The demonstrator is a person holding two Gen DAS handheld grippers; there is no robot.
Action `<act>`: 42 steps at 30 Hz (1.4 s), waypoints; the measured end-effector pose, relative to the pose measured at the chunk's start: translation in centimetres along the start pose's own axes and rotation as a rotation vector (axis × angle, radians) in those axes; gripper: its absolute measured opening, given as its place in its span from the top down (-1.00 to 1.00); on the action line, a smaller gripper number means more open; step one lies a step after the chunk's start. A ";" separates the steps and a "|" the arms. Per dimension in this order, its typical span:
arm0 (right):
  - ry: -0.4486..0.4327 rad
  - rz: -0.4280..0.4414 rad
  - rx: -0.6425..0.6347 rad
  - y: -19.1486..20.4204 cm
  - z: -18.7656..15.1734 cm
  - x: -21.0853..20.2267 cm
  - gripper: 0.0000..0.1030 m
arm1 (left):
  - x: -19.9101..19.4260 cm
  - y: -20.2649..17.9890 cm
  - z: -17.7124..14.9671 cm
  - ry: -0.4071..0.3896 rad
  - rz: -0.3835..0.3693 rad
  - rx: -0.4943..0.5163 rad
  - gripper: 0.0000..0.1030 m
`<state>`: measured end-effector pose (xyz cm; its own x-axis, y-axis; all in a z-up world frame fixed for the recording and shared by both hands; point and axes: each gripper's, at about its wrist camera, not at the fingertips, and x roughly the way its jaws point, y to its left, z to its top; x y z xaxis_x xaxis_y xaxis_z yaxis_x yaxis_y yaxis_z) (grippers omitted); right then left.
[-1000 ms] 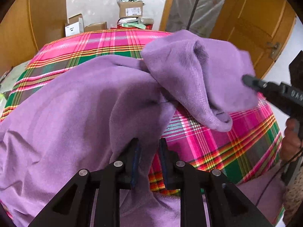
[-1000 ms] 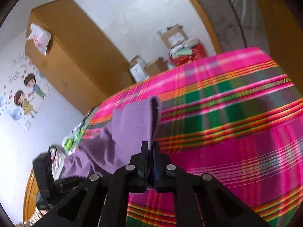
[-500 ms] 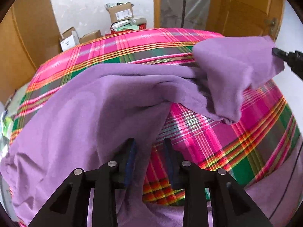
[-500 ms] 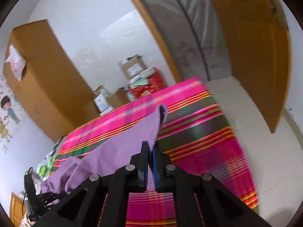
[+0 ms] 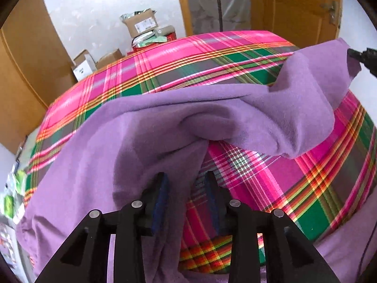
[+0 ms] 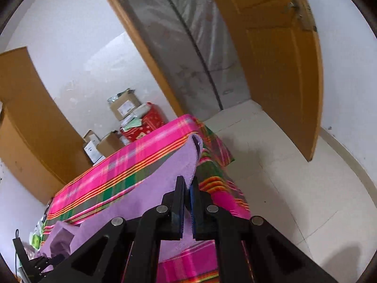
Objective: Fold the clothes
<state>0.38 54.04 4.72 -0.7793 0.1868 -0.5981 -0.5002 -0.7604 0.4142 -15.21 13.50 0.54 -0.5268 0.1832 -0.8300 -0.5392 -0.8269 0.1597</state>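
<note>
A purple garment [image 5: 99, 155] lies spread over the pink and green plaid table [image 5: 179, 54]. My left gripper [image 5: 186, 185] sits low at the near edge. Its jaws stand a little apart, and a hanging fold of the garment runs between them with plaid showing beside the right finger [image 5: 212, 195]. My right gripper [image 6: 187, 188] is shut on a corner of the purple garment [image 6: 169, 169] and holds it up over the table's right end. In the left wrist view its black tip [image 5: 362, 56] shows at the right edge, with the cloth stretched toward it.
Cardboard boxes [image 5: 141, 23] and a red bag [image 6: 143, 127] are stacked against the back wall. A wooden wardrobe [image 5: 23, 70] stands at the left and a wooden door [image 6: 278, 70] at the right. Tiled floor [image 6: 294, 176] lies beyond the table's right edge.
My right gripper has carried the garment's corner rightward to the table's end, pulling the bunched cloth out flatter. My left gripper's jaws have parted slightly.
</note>
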 end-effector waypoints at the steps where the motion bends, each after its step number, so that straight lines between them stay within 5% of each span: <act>1: 0.000 -0.011 0.005 -0.4 0.0 0.0 0.91 | 0.0 -0.1 0.1 0.004 -0.005 0.004 0.37; 4: -0.004 -0.035 0.017 -1.5 0.0 -0.3 0.91 | 0.0 -0.3 0.2 0.017 -0.026 0.019 0.83; 7: -0.007 -0.059 0.006 -2.0 0.3 -0.3 0.91 | -0.3 -0.3 0.1 0.017 -0.021 0.034 0.95; 26: -0.047 -0.118 0.036 -4.8 1.7 -2.1 0.92 | -5.4 0.8 -1.4 -0.028 -0.123 0.039 0.96; 37: -0.054 -0.170 0.028 -5.2 2.8 -2.3 0.91 | -6.3 0.1 -3.2 -0.013 -0.266 0.035 0.96; 42: -0.048 -0.185 0.026 -5.4 3.4 -2.0 0.91 | -6.2 -0.1 -3.2 -0.029 -0.249 0.028 0.97</act>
<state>3.30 59.88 6.02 -0.6899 0.3522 -0.6325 -0.6459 -0.6940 0.3181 -9.81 10.72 4.03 -0.3935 0.3952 -0.8300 -0.6729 -0.7390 -0.0328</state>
